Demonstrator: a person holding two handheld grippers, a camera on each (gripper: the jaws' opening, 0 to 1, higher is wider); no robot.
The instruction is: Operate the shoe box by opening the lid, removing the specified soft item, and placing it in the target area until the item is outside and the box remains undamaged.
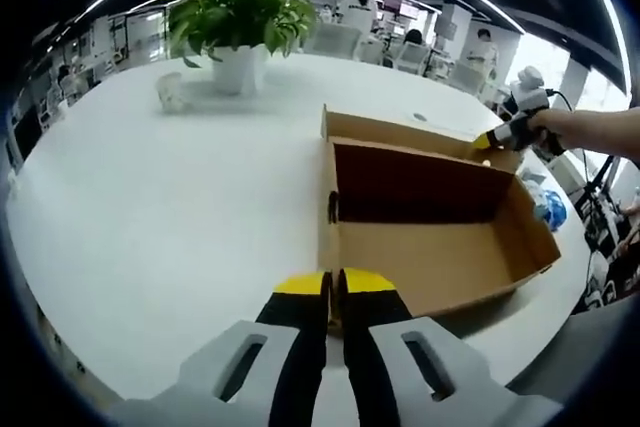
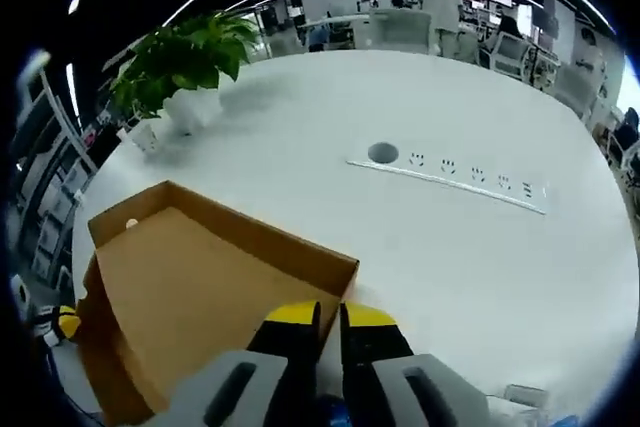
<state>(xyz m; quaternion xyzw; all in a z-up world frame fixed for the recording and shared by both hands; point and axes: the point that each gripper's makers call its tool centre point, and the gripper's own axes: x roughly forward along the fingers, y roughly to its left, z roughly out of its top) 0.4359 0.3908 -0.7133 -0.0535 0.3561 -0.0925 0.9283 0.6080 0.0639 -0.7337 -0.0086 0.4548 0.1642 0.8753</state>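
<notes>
— With the lid already up, where does the shoe box (image 1: 440, 247) sit from your left gripper (image 1: 333, 287)?

— Straight ahead of it, touching or almost so. My left jaws are nearly shut, a thin gap between the yellow tips, and I can't tell whether they pinch the near wall or just rest against it. The box's long axis runs away from them and off to the right.

— And the right gripper (image 2: 328, 319)?

— It's at the far corner, by the raised lid (image 2: 200, 287); its jaws look closed to a slit at the lid's edge, but whether they grip it I can't tell. From the left gripper view I see that gripper (image 1: 497, 137) on the back rim.

— The soft item?

— Not visible to me. The interior looks like bare brown cardboard (one side is in deep shadow). I judge the left is nearer to the opening.
</notes>
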